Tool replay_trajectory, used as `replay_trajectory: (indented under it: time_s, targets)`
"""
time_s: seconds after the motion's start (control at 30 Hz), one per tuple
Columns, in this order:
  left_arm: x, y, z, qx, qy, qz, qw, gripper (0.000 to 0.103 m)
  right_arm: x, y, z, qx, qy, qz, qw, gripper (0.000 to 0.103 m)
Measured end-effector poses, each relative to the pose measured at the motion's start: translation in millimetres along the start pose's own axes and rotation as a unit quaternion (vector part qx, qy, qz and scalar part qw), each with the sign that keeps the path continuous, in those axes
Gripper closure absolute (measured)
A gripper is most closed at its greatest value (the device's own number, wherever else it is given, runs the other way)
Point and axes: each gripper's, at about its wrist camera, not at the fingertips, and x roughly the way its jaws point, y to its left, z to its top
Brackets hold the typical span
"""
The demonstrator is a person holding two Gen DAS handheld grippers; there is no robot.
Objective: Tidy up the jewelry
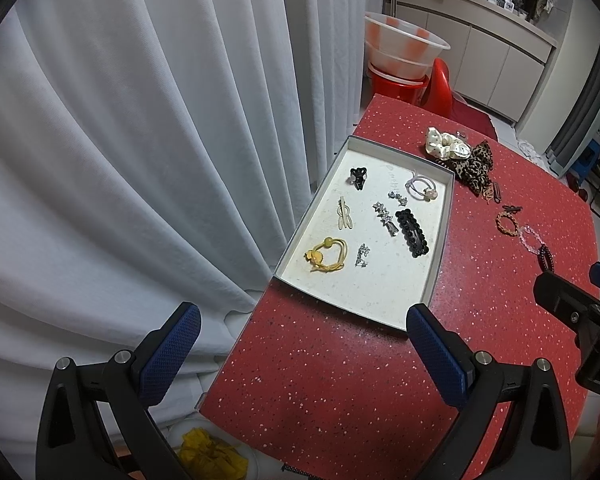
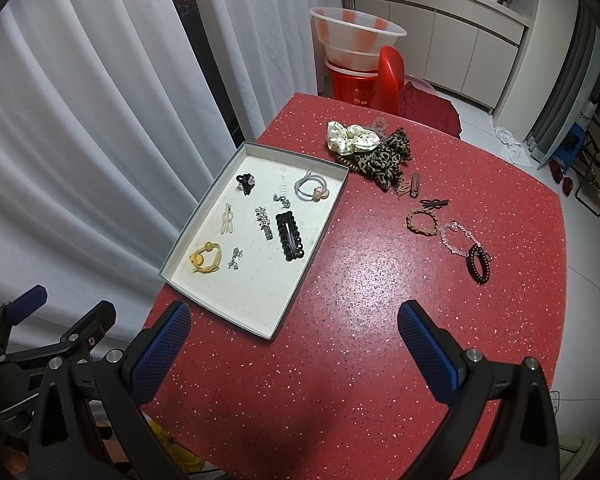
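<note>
Status: sorting part-way done, no item in hand.

Left gripper (image 1: 300, 344): lower part of the left wrist view, jaws wide apart, empty, above the red table (image 1: 340, 380) just short of the tray's near edge. Right gripper (image 2: 294, 338): bottom centre of the right wrist view, jaws likewise wide apart, empty, above bare tabletop.

Tray (image 2: 284, 322): shallow, white-lined, centre-left of the right wrist view. Already loaded: yellow hair tie (image 2: 205, 261), black beaded clip (image 2: 289, 241), white hair tie (image 2: 311, 190), several small silver pieces.

Remaining outside the tray, on the table at centre-right and upper centre of the right wrist view:
- dark beaded bracelet (image 2: 478, 263), nearest the right gripper;
- clear bead bracelet (image 2: 456, 238), touching or overlapping the dark one;
- braided tan bracelet (image 2: 422, 220);
- leopard scrunchie (image 2: 388, 160) and cream scrunchie (image 2: 350, 136), bunched together.

Likely next step: pick one loose piece, probably the dark beaded bracelet. Requirements: advance toward the right of the frame, lower over one side of the loop, close on that strand alone. Risk: snagging the clear bracelet alongside.
</note>
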Motion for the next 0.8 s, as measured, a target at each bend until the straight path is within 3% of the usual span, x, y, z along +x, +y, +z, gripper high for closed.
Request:
replay_trajectory:
  time_s: [0.8]
  targets:
    - [4.7,-4.6,1.5,0.0,0.003,0.003,1.0,0.0,5.7,0.7,0.7,-0.001,0.006,0.005,1.0,0.0]
